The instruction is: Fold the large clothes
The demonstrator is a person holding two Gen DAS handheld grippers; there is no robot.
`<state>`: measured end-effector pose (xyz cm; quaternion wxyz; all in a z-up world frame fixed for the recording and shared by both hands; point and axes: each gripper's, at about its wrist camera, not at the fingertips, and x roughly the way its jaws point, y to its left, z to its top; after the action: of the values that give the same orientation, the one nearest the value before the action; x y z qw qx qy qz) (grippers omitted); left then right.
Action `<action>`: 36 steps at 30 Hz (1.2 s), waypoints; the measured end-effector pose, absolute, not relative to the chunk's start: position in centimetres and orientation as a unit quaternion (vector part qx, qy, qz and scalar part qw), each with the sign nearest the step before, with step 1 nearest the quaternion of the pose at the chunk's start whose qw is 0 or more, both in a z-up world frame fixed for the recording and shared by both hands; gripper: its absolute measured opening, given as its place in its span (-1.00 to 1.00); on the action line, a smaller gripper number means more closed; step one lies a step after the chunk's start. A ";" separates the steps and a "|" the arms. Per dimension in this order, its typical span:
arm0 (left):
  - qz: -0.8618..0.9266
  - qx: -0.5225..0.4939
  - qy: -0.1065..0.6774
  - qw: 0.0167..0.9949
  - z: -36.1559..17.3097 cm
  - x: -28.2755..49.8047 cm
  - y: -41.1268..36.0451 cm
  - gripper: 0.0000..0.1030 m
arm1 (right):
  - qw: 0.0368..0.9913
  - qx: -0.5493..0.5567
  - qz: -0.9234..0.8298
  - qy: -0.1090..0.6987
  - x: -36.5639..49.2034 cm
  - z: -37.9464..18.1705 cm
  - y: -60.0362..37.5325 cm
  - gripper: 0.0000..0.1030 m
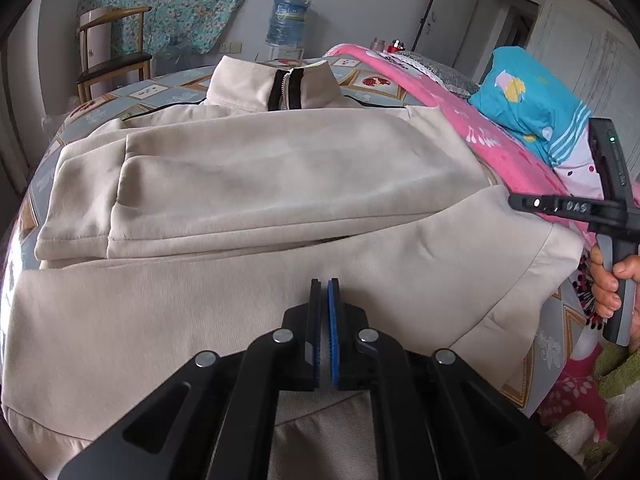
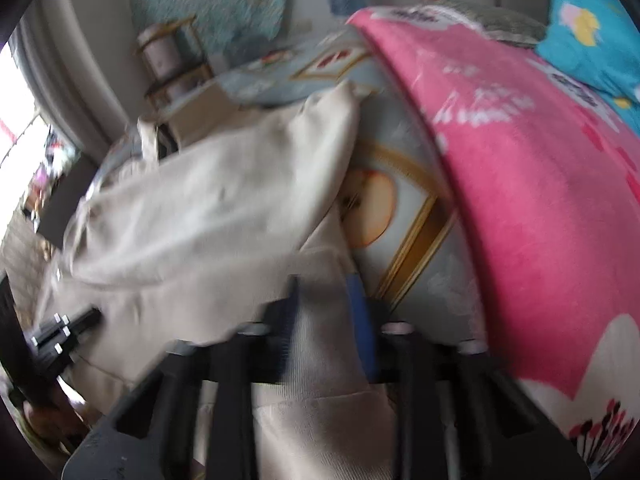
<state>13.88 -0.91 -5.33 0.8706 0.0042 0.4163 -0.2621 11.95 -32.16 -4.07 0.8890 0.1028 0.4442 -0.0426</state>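
A cream zip-up jacket lies spread across a bed covered by a pale blue sheet printed with fruit in gold frames, collar at the far side and hem at the near side. Both sleeves are folded inward across the body, their cuffs stacked near the jacket's left edge. The left hand-held gripper sits over the near hem with its two blue-padded fingers pressed together; a fold of cloth lies just below the tips, but whether any is pinched cannot be told. The right hand-held gripper, seen blurred in its own view, has its fingers partly apart with a band of the jacket's cream cloth running between them, at the garment's right edge. Seen from the left wrist, that same tool stands at the far right with a hand on its grip. Just right of the jacket a pink blanket rises as a ridge, touching or nearly touching the jacket's right edge, with a turquoise pillow on it. A strip of bare sheet shows left of the jacket and beyond the collar. Past the bed's far edge stand a wooden chair and a water bottle against the wall.
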 end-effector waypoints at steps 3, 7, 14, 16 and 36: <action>-0.259 0.011 0.416 0.872 -5.2 13.8 -1.1 -0.94 | 0.899 0.068 -0.060 0.428 11.6 -3.6 -31.6 -1.00; -0.260 0.015 0.415 0.872 -5.2 13.8 -1.1 -0.94 | 0.922 0.041 -0.101 0.372 10.6 -0.9 -31.2 -1.00; -0.259 0.029 0.413 0.873 -5.2 13.9 -1.3 -0.94 | 0.895 0.119 -0.072 0.423 12.1 -3.4 -34.6 -0.86; -0.257 0.031 0.412 0.874 -5.2 13.8 -1.4 -0.94 | 0.893 0.145 -0.047 0.423 11.9 -3.7 -34.6 -0.16; -0.248 0.076 0.402 0.878 -5.1 13.6 -2.4 -0.94 | 0.906 -0.007 -0.100 0.411 13.3 -5.0 -30.5 -0.88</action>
<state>13.57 -2.37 -5.07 0.8783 0.0762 0.4020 -0.2475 13.28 -30.49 -5.01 0.9062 -0.0069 0.4109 -0.0998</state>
